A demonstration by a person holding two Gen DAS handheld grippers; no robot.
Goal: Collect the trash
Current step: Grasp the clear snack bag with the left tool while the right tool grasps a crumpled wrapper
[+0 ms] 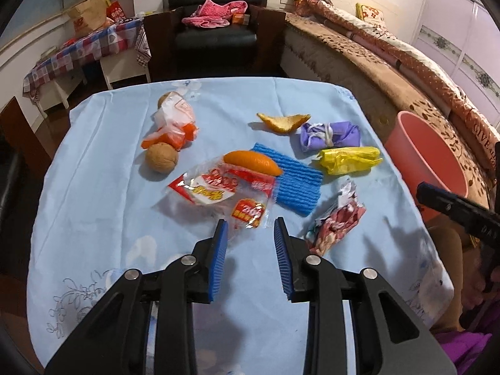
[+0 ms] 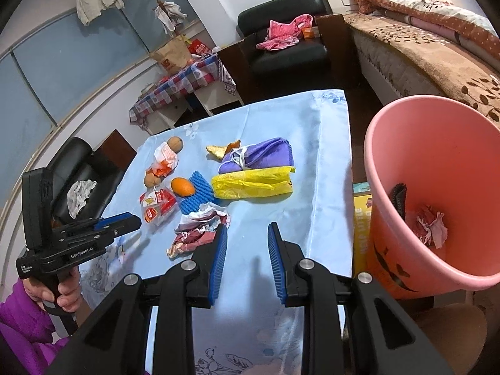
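Two walnuts, one pink bin — both grippers' fingers apart, empty.

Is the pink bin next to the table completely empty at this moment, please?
No, the pink bin already holds a crumpled pinkish wrapper and a dark item at its bottom, seen from the right wrist view.
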